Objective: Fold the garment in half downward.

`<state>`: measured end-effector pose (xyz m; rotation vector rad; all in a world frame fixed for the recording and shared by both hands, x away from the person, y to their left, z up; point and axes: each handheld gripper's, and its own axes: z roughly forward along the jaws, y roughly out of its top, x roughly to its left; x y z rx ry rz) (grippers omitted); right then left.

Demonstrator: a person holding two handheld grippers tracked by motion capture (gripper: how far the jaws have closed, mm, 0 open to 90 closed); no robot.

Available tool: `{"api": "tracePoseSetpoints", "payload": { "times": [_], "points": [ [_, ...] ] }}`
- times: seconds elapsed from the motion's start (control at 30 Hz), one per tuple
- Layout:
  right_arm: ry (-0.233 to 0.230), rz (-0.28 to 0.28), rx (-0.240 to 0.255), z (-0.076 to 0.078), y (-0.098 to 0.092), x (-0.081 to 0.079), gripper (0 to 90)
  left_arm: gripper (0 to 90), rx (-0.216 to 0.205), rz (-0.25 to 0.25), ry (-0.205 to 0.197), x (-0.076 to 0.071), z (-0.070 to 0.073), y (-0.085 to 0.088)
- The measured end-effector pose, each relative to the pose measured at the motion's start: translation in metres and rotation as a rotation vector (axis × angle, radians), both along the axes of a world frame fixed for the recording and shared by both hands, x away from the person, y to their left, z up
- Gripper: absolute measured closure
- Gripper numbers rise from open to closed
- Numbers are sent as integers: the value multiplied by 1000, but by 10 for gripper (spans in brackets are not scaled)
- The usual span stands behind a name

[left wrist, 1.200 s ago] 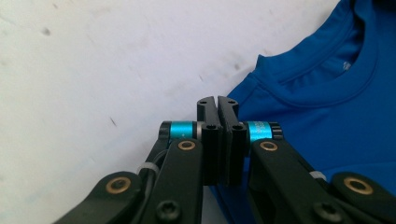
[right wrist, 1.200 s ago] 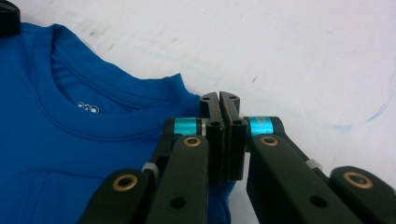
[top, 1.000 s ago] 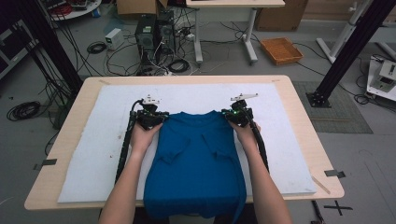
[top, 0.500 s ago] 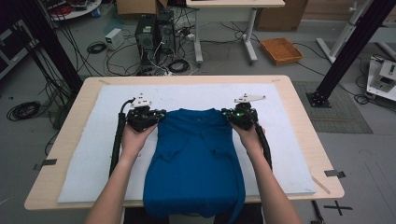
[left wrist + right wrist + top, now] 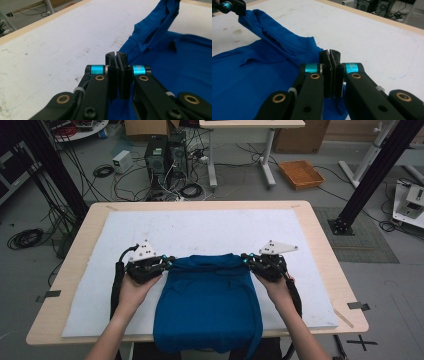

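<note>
Draping off the table's near edge, blue shirt [image 5: 207, 312] lies folded over.

Bare white mat [image 5: 200, 232] beyond blue shirt [image 5: 210, 305]

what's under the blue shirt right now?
The white mat on the wooden table runs under the blue shirt. Its near hem hangs over the table edge. Anything beneath the folded cloth is hidden.

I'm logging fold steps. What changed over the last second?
Both claws, left claw and right claw, carried the far edge of the blue shirt toward the person, folding it back over itself. Both stayed shut on the cloth; the white mat and table kept their places.
</note>
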<state>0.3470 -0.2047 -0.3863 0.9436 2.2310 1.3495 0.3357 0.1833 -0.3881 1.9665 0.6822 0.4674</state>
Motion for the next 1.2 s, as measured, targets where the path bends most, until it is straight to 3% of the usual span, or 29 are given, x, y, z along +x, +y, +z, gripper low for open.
{"api": "tracePoseSetpoints", "payload": {
  "times": [0.03, 0.13, 0.17, 0.33, 0.37, 0.63, 0.87, 1.2],
  "points": [
    [0, 9, -6, -4, -2, -9, 897, 880, -4, -15, -5, -10, -2, 0],
    [5, 16, -8, -8, -4, -18, 897, 880, -14, -25, -7, -19, -6, 0],
    [0, 21, -15, -11, -6, -26, 897, 879, -6, -39, -10, -27, -9, -1],
    [1, 23, -9, -16, -10, -44, 897, 879, 22, -61, -13, -42, -17, -3],
    [-9, 30, -25, -19, -10, -52, 897, 880, 43, -73, -23, -50, -19, -3],
    [-28, 47, -84, -32, -8, -83, 897, 879, 63, -97, -23, -78, -33, -2],
    [-23, 41, -110, -38, -9, -96, 896, 878, 82, -111, -15, -88, -38, -5],
    [17, 46, -132, -49, -11, -115, 891, 877, 124, -140, -17, -105, -44, -10]
  ]
}}
